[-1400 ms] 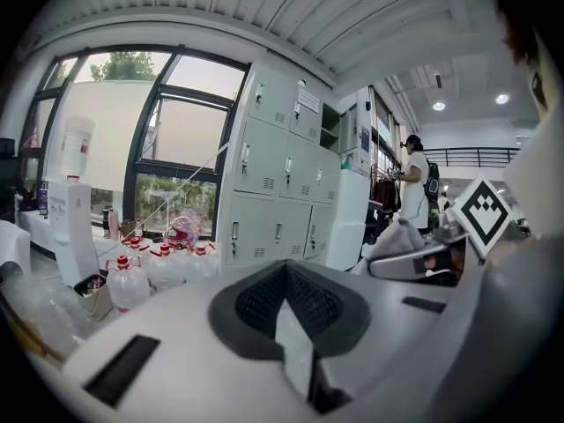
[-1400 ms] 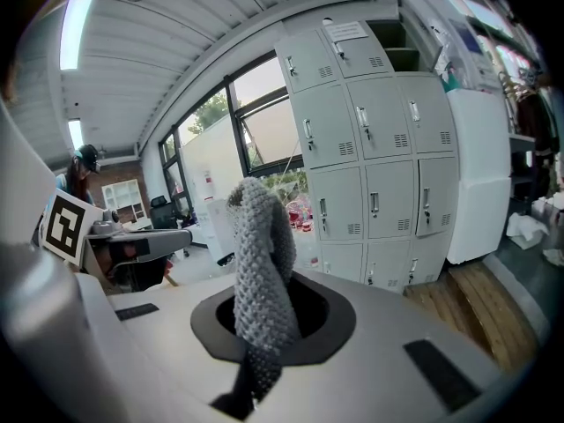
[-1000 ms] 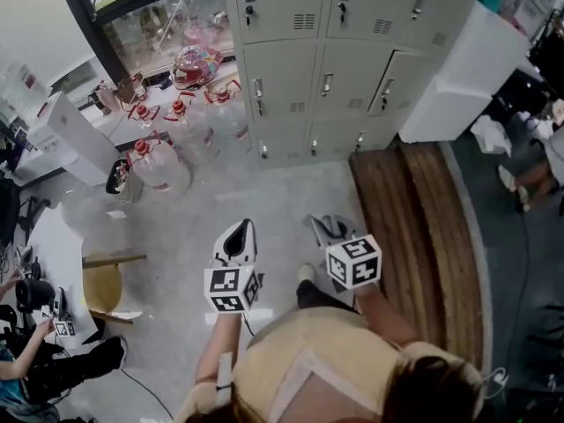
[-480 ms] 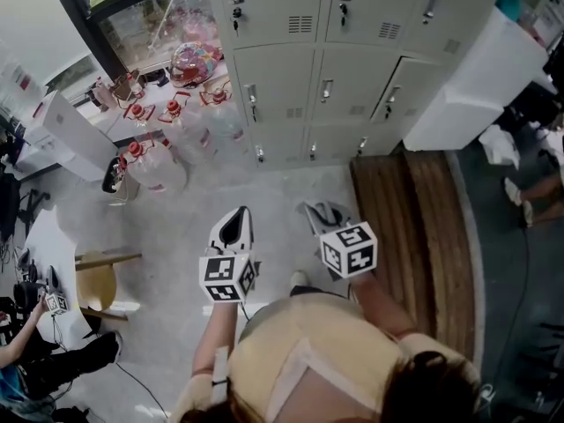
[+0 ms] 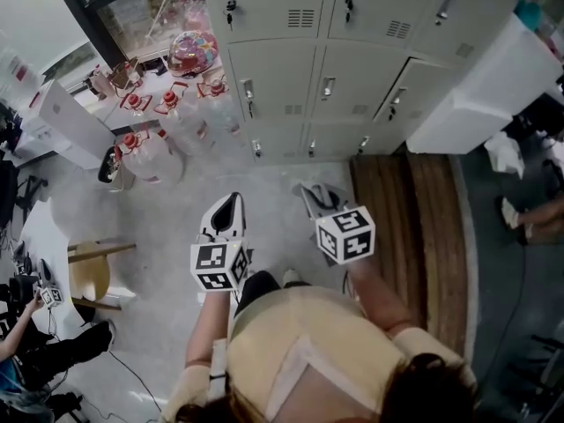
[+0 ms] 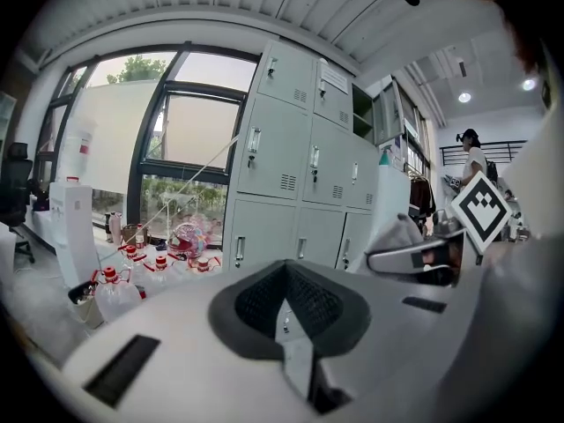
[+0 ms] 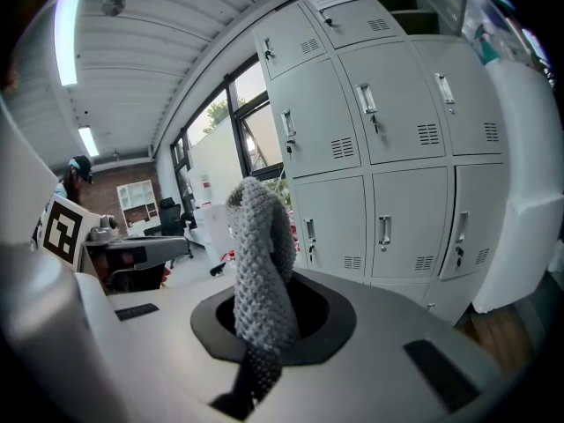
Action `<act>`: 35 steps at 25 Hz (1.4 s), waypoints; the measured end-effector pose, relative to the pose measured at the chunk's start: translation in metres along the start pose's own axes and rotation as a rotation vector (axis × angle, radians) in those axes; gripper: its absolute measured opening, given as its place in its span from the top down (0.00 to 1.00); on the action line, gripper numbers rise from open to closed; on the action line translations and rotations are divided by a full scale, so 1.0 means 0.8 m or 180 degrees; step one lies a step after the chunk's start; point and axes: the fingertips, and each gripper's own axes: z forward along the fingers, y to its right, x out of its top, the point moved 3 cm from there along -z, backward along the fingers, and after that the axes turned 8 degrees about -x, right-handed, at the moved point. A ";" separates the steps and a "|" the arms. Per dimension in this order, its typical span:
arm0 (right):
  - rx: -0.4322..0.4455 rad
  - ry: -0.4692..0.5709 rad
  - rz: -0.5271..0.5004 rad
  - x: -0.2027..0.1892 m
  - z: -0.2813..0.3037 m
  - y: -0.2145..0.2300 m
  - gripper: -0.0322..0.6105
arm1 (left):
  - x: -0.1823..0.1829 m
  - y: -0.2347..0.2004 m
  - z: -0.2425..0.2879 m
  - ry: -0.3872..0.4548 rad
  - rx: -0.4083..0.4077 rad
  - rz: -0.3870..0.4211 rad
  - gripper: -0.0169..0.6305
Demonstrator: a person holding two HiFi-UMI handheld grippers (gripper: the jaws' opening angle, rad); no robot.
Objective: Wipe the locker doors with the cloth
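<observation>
A bank of pale grey locker doors [image 5: 352, 69] with small handles stands ahead of me, some way off; both gripper views face the lockers [image 6: 300, 166] [image 7: 388, 148]. My right gripper [image 5: 310, 203] is shut on a grey knitted cloth [image 7: 260, 271], which sticks up in a fold between the jaws of the right gripper [image 7: 264, 329]. The cloth [image 5: 328, 203] shows as a grey bunch at the gripper's tip. My left gripper [image 5: 226, 214] is held level beside it, jaws closed together with nothing in them; in its own view the left gripper [image 6: 286, 311] points at the lockers.
Several water bottles with red caps [image 5: 150, 148] stand left of the lockers by the window. A white cabinet [image 5: 476, 86] juts out on the right, with a wooden platform [image 5: 414, 227] before it. A yellow stool [image 5: 88, 280] and a seated person [image 5: 35, 359] are at the left.
The lockers have drawn nearer and lower in the head view as the person moves toward them. Both grippers keep their hold and shift slightly leftward and up.
</observation>
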 end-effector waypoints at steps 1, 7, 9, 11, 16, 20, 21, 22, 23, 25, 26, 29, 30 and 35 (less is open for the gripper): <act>0.0007 0.0006 -0.0005 0.004 0.004 0.002 0.93 | 0.001 -0.001 0.004 -0.0005 0.0010 -0.0008 0.97; 0.0020 0.0062 -0.0012 0.026 0.032 0.007 0.93 | 0.016 -0.017 0.028 -0.0006 0.0021 0.0099 0.97; 0.0008 0.0074 -0.0037 0.033 0.043 0.009 0.93 | 0.023 -0.027 0.040 0.0024 0.0019 0.0105 0.97; -0.0008 0.0078 -0.0049 0.040 0.056 0.011 0.93 | 0.032 -0.037 0.053 0.0064 -0.0001 0.0123 0.97; -0.0042 0.0010 -0.0056 0.058 0.096 0.015 0.93 | 0.052 -0.068 0.086 0.0088 -0.0014 0.0198 0.97; -0.0034 -0.0051 -0.0071 0.078 0.137 0.016 0.93 | 0.065 -0.102 0.114 0.0080 -0.0008 0.0156 0.97; -0.0031 -0.0062 -0.0068 0.085 0.148 0.017 0.93 | 0.068 -0.110 0.122 0.0075 -0.0013 0.0150 0.97; -0.0031 -0.0070 -0.0069 0.091 0.160 0.018 0.93 | 0.072 -0.119 0.130 0.0071 -0.0019 0.0147 0.97; -0.0033 -0.0076 -0.0077 0.098 0.173 0.018 0.93 | 0.076 -0.128 0.138 0.0067 -0.0026 0.0144 0.97; -0.0040 -0.0091 -0.0098 0.113 0.196 0.017 0.93 | 0.083 -0.145 0.153 0.0059 -0.0038 0.0140 0.97; -0.0041 -0.0097 -0.0108 0.119 0.208 0.016 0.93 | 0.086 -0.153 0.160 0.0056 -0.0044 0.0139 0.97; -0.0029 -0.0112 -0.0123 0.138 0.241 0.012 0.93 | 0.095 -0.179 0.182 0.0044 -0.0065 0.0155 0.97; -0.0026 -0.0114 -0.0120 0.143 0.251 0.011 0.93 | 0.098 -0.187 0.190 0.0042 -0.0074 0.0176 0.97; -0.0037 -0.0178 -0.0107 0.167 0.300 0.009 0.93 | 0.114 -0.218 0.221 0.0042 -0.0118 0.0185 0.97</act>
